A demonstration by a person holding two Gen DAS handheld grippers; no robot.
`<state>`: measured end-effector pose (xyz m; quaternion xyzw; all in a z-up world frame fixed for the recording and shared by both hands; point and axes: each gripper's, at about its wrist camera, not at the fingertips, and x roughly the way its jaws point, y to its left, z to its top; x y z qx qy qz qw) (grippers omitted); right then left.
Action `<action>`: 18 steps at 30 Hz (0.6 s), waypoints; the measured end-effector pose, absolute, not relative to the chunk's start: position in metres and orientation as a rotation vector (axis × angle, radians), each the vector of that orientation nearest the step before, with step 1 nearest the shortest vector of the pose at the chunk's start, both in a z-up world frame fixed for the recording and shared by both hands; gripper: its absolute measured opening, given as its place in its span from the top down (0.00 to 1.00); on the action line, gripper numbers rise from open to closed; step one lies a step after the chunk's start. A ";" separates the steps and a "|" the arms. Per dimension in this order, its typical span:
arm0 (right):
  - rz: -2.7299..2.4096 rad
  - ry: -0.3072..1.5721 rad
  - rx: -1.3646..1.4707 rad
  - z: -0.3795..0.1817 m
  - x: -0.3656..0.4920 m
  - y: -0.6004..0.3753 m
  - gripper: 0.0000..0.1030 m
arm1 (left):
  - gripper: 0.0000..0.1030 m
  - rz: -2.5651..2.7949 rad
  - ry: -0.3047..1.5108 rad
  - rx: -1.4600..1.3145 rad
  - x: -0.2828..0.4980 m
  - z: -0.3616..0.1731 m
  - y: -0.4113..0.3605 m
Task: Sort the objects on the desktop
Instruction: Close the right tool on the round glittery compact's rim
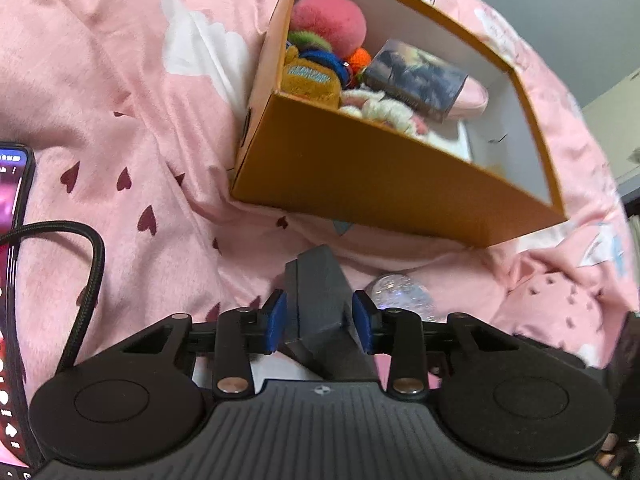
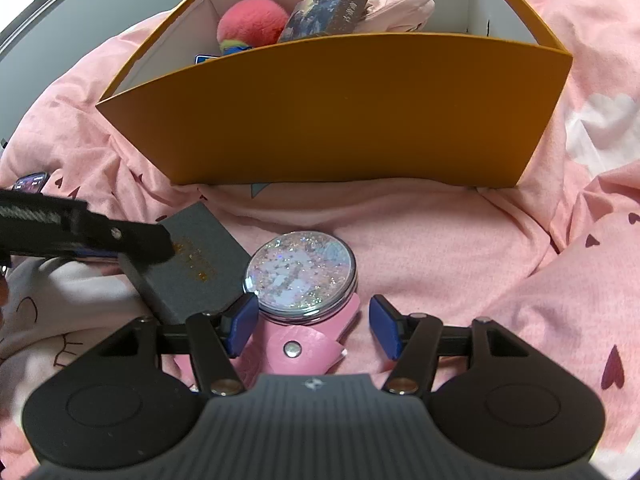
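Observation:
My left gripper [image 1: 320,320] is shut on a dark grey flat box [image 1: 320,292], its blue pads pressing both sides; the box sits tilted between them. In the right wrist view the same grey box [image 2: 200,268] with gold print lies beside a round glitter mirror [image 2: 300,272], with one left finger [image 2: 136,236] over its far corner. My right gripper [image 2: 313,328] stands open around the mirror's near edge and its pink snap strap [image 2: 296,348]; the right pad is apart from it. The orange box [image 1: 360,168] [image 2: 340,108] stands just beyond, holding a pink pom-pom [image 1: 328,20], a picture-printed pack [image 1: 416,74] and knitted items.
Everything rests on a rumpled pink blanket [image 1: 120,100] with hearts and white clouds. A lit phone [image 1: 12,220] with a black braided cable [image 1: 86,280] lies at the left edge. A white printed cloth [image 2: 52,312] lies left of the grey box.

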<state>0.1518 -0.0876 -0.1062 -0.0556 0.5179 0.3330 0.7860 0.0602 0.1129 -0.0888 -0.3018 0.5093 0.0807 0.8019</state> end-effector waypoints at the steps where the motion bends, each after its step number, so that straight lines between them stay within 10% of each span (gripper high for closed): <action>1: 0.719 1.117 -0.120 -0.106 0.152 -0.088 0.38 | 0.60 0.171 1.090 -0.653 0.060 -0.089 0.113; 18: 0.717 1.118 -0.121 -0.106 0.151 -0.090 0.38 | 0.60 0.220 1.022 -0.879 0.058 -0.099 0.126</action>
